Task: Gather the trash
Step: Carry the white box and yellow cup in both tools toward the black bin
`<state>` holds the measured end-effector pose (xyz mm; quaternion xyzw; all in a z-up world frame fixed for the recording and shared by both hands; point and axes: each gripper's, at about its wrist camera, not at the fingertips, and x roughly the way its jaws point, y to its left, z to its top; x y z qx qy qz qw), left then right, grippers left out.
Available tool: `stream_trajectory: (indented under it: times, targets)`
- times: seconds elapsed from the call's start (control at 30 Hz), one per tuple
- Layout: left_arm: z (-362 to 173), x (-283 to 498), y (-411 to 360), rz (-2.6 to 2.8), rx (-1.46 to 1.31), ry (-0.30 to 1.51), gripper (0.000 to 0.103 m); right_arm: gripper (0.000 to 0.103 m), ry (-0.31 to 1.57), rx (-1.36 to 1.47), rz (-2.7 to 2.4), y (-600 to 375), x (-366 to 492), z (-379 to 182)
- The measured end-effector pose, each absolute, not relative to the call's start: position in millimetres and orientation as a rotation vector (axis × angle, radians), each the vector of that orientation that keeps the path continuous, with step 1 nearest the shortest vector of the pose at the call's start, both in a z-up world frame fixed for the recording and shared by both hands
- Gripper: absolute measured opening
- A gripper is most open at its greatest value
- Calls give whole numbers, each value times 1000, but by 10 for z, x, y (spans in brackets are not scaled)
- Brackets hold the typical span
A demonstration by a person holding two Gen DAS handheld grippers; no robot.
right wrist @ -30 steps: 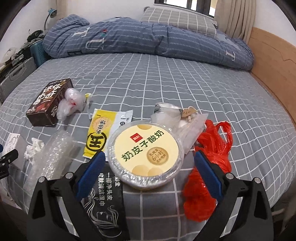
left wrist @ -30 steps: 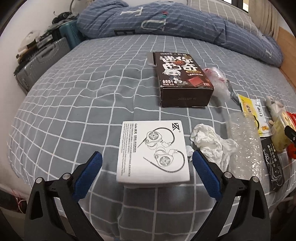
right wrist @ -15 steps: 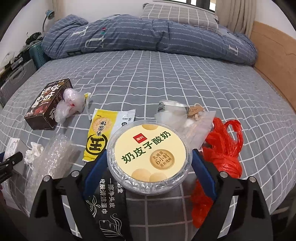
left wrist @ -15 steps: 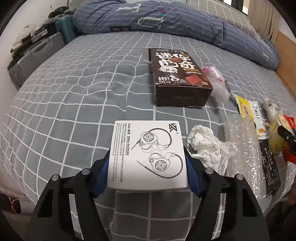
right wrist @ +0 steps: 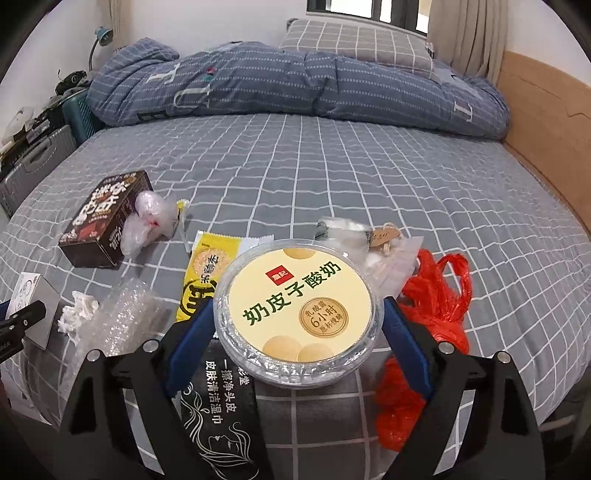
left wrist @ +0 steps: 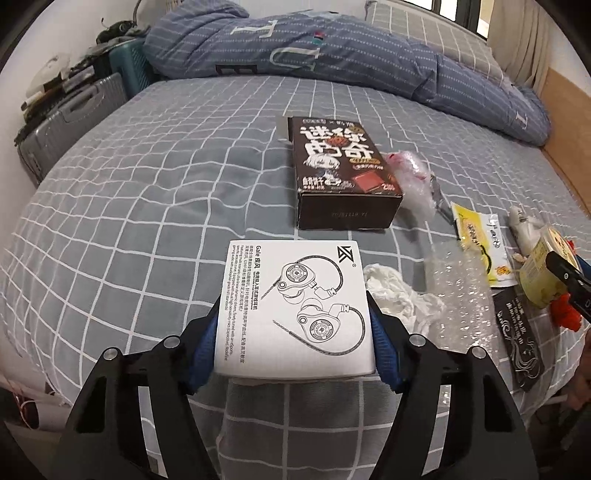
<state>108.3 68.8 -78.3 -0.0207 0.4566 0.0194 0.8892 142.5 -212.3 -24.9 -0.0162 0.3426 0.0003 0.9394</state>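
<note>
Both grippers had clamped on and lifted their trash off the bed.

The left gripper (left wrist: 295, 332), wide apart a second earlier, had its jaws clenched on the white earphone box (left wrist: 295, 306) marked "Gale"; the right gripper (right wrist: 295, 332) squeezed the yogurt tub (right wrist: 295, 310) reading "奶皮子酸奶" and "6小时". Two pieces were collected; the brown box (left wrist: 343, 177), tissue (left wrist: 399, 295) and red bag (right wrist: 432, 295) lay on the bed (left wrist: 147, 184).

- a bed sheet (left wrist: 155, 192), grey with a white grid, covers the mattress;
- a blue quilt (right wrist: 295, 88) lies bunched across the far end; a checked pillow (right wrist: 354, 40) sits behind it;
- a grey suitcase (left wrist: 70, 118) and a teal crate (left wrist: 129, 70) stand beside the bed;
- a wooden bed frame (right wrist: 546, 122) runs along the right; curtains (right wrist: 465, 33) hang by the window
</note>
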Motion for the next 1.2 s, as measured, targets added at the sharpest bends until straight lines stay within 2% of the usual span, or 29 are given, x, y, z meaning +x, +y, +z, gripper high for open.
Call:
stream_trajectory:
  times: [0.8, 1.2]
  targets:
    - [-301, 677, 527, 9, -38, 871, 68, 84, 613, -25, 32, -2113, 809, 168]
    - [-202, 225, 440, -19, -62, 841, 68, 84, 570, -42, 55, -2015, 429, 332]
